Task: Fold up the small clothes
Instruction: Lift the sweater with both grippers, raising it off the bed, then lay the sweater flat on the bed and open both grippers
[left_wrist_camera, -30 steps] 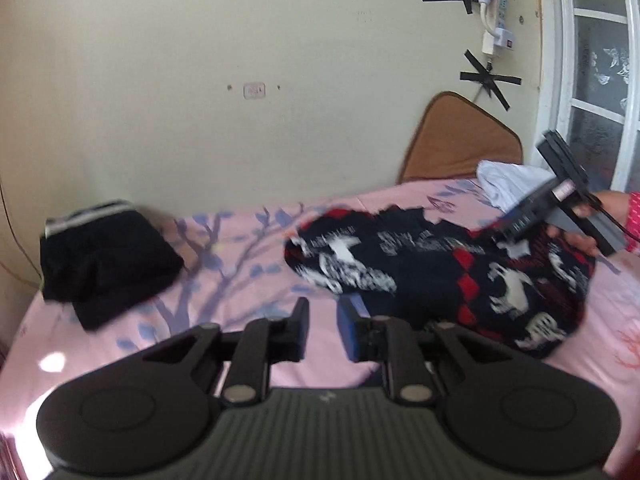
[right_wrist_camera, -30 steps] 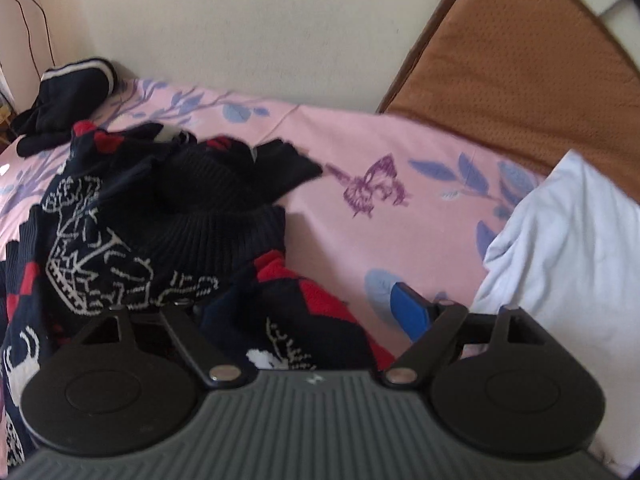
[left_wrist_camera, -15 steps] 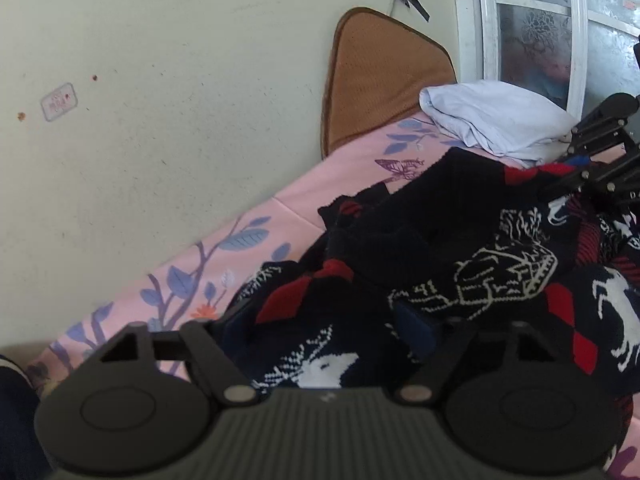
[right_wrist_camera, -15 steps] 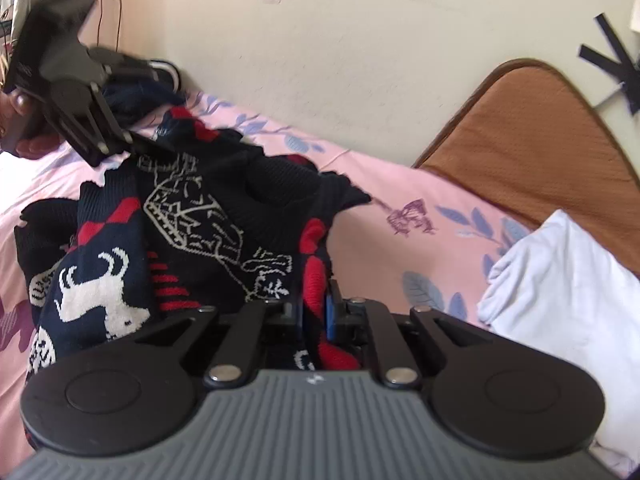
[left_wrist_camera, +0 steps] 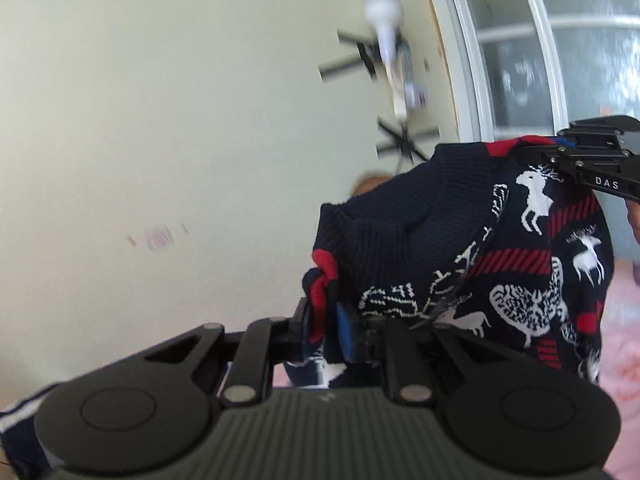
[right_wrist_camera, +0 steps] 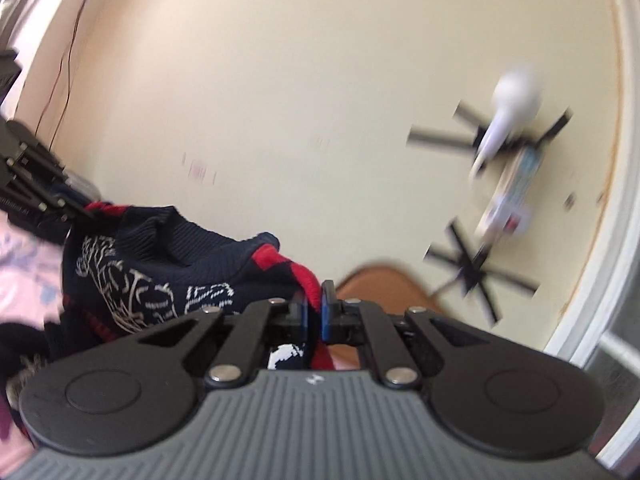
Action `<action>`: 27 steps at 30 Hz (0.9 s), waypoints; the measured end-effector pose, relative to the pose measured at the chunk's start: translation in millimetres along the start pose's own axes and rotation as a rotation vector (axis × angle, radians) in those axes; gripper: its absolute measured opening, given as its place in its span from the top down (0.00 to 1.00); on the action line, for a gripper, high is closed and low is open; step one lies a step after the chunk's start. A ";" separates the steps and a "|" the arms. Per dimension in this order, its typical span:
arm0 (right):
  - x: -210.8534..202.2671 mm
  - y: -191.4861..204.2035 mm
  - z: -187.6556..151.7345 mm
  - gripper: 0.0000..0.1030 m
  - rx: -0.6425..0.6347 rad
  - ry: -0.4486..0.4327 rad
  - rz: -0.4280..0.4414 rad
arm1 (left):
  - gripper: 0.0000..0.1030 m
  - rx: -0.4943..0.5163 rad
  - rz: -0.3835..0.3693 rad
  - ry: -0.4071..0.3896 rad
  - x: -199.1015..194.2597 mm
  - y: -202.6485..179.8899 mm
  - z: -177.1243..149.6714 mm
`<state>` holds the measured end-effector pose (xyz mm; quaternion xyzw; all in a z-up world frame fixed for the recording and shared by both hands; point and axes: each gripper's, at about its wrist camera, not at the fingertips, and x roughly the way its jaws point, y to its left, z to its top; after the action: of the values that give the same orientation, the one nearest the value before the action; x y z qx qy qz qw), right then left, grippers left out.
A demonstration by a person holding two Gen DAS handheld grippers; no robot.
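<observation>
L gripper (left_wrist_camera: 324, 330) has just been closing & pinches a red corner of the dark sweater (left_wrist_camera: 480, 264). R gripper (right_wrist_camera: 314, 314) pinches another red corner. Sweater hangs between them, above the pink bed (left_wrist_camera: 624, 344).

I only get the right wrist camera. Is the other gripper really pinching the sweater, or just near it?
Observer: Really pinching. The left wrist camera shows the left gripper with a red and navy edge of the sweater between its jaws, which have just been closing.
Operator: Does the sweater have any pictures on it?
Observer: Yes, white deer are knitted on the part hanging below the right gripper.
Operator: Is anything written on my gripper?
Observer: Yes, the white letters DAS are on its side.
</observation>
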<state>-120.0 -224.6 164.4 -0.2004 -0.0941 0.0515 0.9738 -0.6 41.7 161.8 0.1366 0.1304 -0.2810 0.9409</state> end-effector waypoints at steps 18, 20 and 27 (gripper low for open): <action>-113.8 -55.1 209.3 0.92 -0.035 -0.496 -0.091 | 0.87 0.107 0.521 -0.534 -227.9 -51.4 168.3; -112.7 -48.8 209.1 0.92 -0.044 -0.465 -0.103 | 0.87 0.116 0.523 -0.495 -210.3 -46.9 168.8; -43.3 -33.1 171.4 0.92 0.016 -0.265 -0.069 | 0.87 0.096 0.527 -0.293 -109.3 -23.4 135.3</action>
<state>-195.2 -195.6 325.2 -0.1805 -0.2282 0.0449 0.9557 -79.3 32.1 318.3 0.1682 -0.0601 -0.0496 0.9827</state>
